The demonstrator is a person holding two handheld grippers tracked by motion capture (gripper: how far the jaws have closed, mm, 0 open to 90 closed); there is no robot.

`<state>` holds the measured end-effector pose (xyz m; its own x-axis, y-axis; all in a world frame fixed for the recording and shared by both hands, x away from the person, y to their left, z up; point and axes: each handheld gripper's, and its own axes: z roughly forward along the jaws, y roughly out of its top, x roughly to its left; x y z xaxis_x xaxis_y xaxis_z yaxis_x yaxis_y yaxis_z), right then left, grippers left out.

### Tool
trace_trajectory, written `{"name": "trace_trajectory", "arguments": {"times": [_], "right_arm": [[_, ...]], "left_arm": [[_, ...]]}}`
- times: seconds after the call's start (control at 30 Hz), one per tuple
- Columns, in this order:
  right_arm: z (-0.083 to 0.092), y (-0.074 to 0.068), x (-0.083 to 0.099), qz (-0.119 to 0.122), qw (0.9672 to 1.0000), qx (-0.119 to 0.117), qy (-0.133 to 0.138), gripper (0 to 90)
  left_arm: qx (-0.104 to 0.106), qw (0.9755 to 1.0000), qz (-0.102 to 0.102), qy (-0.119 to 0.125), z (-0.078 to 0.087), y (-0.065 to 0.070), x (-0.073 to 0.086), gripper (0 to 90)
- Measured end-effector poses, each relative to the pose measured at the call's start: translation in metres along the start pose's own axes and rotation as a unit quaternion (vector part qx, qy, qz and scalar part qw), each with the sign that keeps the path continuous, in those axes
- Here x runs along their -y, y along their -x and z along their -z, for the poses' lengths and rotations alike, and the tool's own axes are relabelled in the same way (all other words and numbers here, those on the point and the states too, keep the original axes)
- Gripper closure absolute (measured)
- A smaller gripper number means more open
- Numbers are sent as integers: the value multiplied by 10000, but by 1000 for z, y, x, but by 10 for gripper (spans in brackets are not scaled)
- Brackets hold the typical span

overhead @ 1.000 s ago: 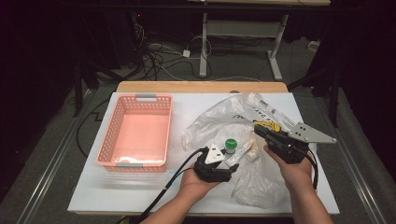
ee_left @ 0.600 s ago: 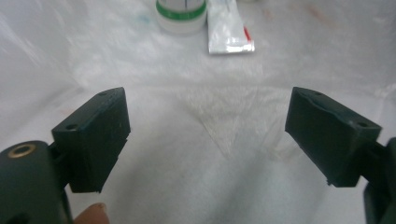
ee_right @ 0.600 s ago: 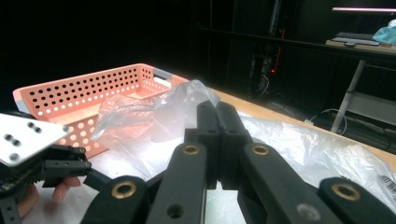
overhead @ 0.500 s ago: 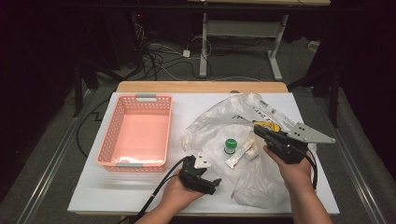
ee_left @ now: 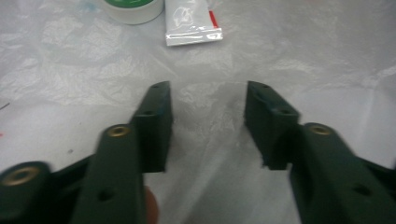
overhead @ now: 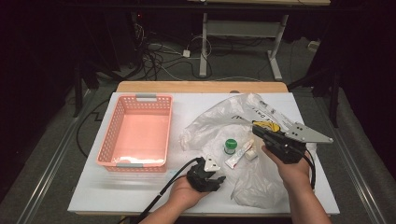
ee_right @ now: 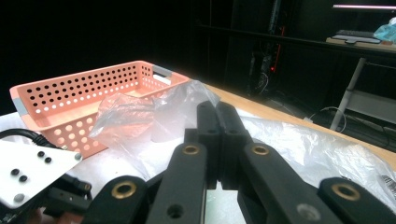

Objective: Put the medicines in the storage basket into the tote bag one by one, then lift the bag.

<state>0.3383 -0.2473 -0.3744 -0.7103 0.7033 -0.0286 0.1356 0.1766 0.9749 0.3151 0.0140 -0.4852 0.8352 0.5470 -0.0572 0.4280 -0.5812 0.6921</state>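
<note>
A crumpled clear plastic bag [overhead: 210,126] lies across the right half of the white table. On it sit a green-lidded jar [overhead: 230,145] and a white tube [overhead: 239,156]. My left gripper [overhead: 217,179] is near the front edge, just short of them. In the left gripper view its jaws [ee_left: 208,93] stand apart over the bag film [ee_left: 70,70] with nothing between them, and they have just been closing. The jar [ee_left: 130,7] and tube [ee_left: 192,23] lie ahead. My right gripper [overhead: 258,127] is shut, and its tips [ee_right: 217,109] pinch the bag [ee_right: 140,116], which rises around them.
An empty pink perforated basket [overhead: 135,163] stands on the left half of the table and also appears in the right gripper view [ee_right: 70,88]. Something yellow [overhead: 267,125] lies in the bag by the right gripper. Cables trail off the front edge.
My left gripper has drawn back from beside the jar toward the front edge of the table. The right hand and the bag have stayed still.
</note>
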Motion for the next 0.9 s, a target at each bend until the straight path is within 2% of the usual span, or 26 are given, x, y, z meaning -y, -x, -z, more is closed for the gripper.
{"name": "trace_trajectory", "arguments": {"times": [0.07, 0.17, 0.23, 0.4, 0.43, 0.5, 0.6, 0.67, 0.8, 0.87, 0.9], "right_arm": [[0, 0, 0, -32, 10000, -6, 0, 900], [0, 2, 2, -61, 10000, 0, -21, 900], [-1, 3, 3, -75, 10000, 24, -18, 900], [-4, 4, 4, -82, 10000, 30, -38, 900], [-5, 4, 3, -29, 10000, 18, -25, 900], [-4, 3, 3, -72, 10000, 22, -51, 900], [-3, 3, 3, -52, 10000, 9, -34, 900], [-2, 3, 4, -42, 10000, 8, -10, 900], [0, 4, 4, -35, 10000, 6, 28, 900], [1, 4, 3, -62, 10000, 8, 52, 900], [2, 3, 3, -52, 10000, 10, 73, 900]], "left_arm": [[31, 10000, -3, 13, 0, 1, 0, 641], [64, 9999, 139, 55, 0, -2, 0, 797], [46, 9999, 97, 53, -1, -1, 0, 877], [98, 9998, 130, 96, 1, -3, 1, 888], [107, 9997, 160, 129, 2, -3, 2, 888], [108, 9991, 275, 300, 5, -6, 4, 888], [123, 9963, 412, 738, 13, -9, 9, 888], [105, 9949, 453, 895, 16, -9, 11, 888], [-51, 9925, 377, 1162, 23, -9, 12, 888], [-132, 9902, 373, 1342, 30, -9, 11, 888], [-168, 9882, 381, 1476, 34, -9, 10, 888]]}}
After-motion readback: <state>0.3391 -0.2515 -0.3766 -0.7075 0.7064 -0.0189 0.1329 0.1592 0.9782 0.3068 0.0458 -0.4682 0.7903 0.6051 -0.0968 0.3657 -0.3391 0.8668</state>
